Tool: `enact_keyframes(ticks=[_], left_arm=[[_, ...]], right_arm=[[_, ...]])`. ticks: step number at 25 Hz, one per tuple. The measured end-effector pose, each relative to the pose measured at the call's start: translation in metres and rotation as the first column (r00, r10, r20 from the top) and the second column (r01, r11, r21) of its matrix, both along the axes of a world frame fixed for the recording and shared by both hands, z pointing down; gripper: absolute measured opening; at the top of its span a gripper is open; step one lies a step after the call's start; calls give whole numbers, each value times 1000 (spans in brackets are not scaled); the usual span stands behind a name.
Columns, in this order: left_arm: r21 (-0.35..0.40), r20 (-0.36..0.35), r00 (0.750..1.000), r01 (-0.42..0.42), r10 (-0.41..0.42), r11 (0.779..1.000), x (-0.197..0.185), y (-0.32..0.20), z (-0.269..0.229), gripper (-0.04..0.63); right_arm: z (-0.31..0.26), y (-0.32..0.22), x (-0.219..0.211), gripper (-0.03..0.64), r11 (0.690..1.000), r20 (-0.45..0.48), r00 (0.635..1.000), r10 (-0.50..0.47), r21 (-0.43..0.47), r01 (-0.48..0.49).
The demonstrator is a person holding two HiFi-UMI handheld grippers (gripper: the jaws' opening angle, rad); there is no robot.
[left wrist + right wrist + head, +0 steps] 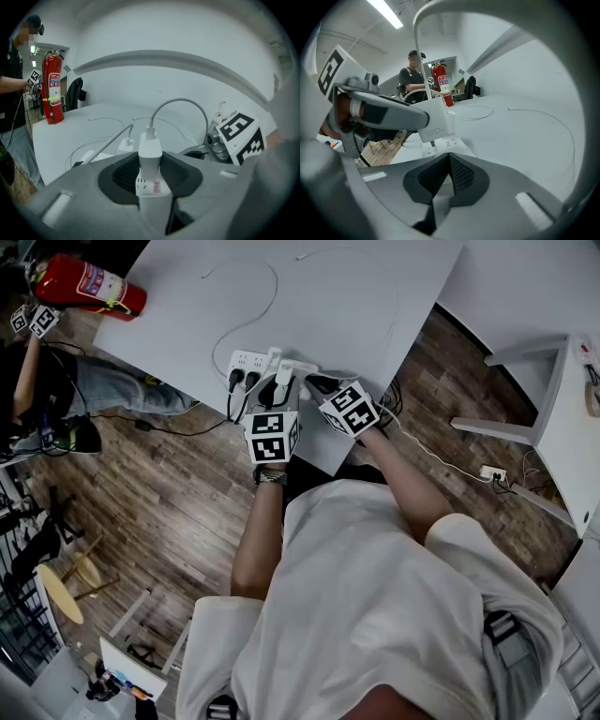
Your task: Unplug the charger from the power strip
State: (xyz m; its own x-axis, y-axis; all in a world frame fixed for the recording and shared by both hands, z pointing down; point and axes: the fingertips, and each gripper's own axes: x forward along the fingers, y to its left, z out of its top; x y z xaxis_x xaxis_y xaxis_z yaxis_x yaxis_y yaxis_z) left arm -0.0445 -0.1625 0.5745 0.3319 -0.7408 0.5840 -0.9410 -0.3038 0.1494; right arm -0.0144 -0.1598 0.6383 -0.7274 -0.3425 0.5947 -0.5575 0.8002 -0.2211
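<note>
Jaws of my left gripper (150,165) are closed on the white charger (150,149), pinching its two sides, with its body standing out past the tips. On my right gripper (450,165) the jaws are pressed together, pad against pad, with nothing between them. The power strip (443,149) lies just beyond their tips, and I cannot tell whether they touch it. Right above the strip's socket face hangs the charger, and a metal prong shows in the narrow gap between the two. I cannot tell whether the prong's tip is out of the socket. A grey cable (182,101) leaves the charger's far end and arches over to the right. Farther beyond both jaws, thin loose wires (478,112) lie on the white tabletop (525,140). At its far edge stands a red fire extinguisher (53,89), with a person (411,78) behind it.
</note>
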Motion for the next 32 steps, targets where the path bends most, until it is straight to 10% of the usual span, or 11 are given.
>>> enact_keyframes(ticks=[12, 32], left_arm=[[-117, -251, 963, -134, 101, 984, 46, 4, 6, 142], [-281, -312, 935, -258, 166, 925, 74, 67, 53, 143]], right_arm=[[-31, 40, 50, 2, 989, 139, 986, 92, -129, -74], [-26, 61, 73, 2, 981, 124, 979, 160, -125, -145]])
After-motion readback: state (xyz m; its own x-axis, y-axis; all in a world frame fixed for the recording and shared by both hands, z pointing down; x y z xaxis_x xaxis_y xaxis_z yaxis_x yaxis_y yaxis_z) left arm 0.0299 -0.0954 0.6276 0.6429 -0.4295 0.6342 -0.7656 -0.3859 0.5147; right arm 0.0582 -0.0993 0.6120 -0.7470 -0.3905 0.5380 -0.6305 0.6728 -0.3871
